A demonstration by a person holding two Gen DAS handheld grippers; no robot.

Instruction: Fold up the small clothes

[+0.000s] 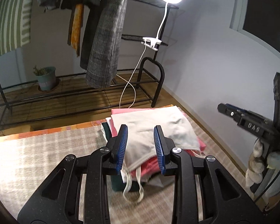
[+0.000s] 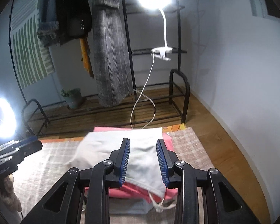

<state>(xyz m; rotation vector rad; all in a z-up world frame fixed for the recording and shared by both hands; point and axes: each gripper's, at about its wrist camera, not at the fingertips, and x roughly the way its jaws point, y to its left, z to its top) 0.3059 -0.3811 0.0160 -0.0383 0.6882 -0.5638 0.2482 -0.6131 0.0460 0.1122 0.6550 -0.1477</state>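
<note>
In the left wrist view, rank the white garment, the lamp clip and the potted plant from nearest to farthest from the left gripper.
From the left gripper:
1. White garment, between the open jaws, atop the pile.
2. Lamp clip, on the rack, ahead and right.
3. Potted plant, far left; close to call against the clip.

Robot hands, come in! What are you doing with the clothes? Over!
Left gripper and right gripper: jaws open, above the pile. White top folded on the pink clothes, straps dangling. Nothing in the way.
</note>
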